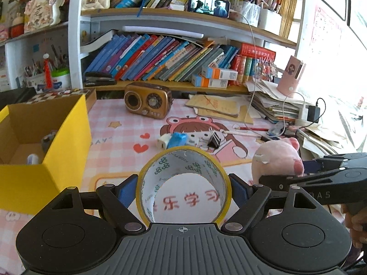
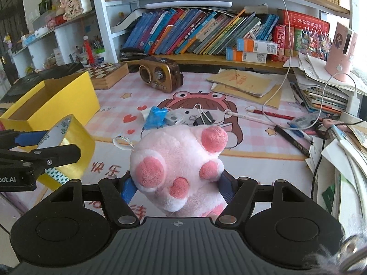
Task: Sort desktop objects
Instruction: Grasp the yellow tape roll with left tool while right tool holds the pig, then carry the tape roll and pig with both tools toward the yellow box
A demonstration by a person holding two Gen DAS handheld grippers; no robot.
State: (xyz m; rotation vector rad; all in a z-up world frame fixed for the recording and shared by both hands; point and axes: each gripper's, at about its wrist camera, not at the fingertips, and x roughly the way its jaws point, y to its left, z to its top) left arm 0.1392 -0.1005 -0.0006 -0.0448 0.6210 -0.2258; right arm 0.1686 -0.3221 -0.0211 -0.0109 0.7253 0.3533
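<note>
From your left wrist camera, your left gripper [image 1: 183, 191] clamps a roll of yellow tape [image 1: 183, 183] across its width, blue pads [image 1: 125, 191] pressed to both sides, the roll standing on edge so you look straight through its core. The open yellow box [image 1: 66, 142] sits at nine o'clock, with small items lying inside (too dim to name). At three o'clock your right gripper [image 1: 305, 176] comes in from the edge, holding a pink plush toy [image 1: 277, 160]. On the pink checked desk mat [image 1: 119, 137] at twelve o'clock lie a blue wrapped object [image 1: 177, 138], a black binder clip [image 1: 214, 141] and, further back, a brown retro radio [image 1: 148, 100].

From your right wrist camera, your right gripper [image 2: 176, 186] is closed on the plush toy [image 2: 179, 160], its pink paw pads facing you. Your left gripper [image 2: 45, 149] with the tape [image 2: 68, 146] shows at nine o'clock, in front of the yellow box [image 2: 59, 100]. A red pencil [image 2: 273, 114] lies at two o'clock.
</note>
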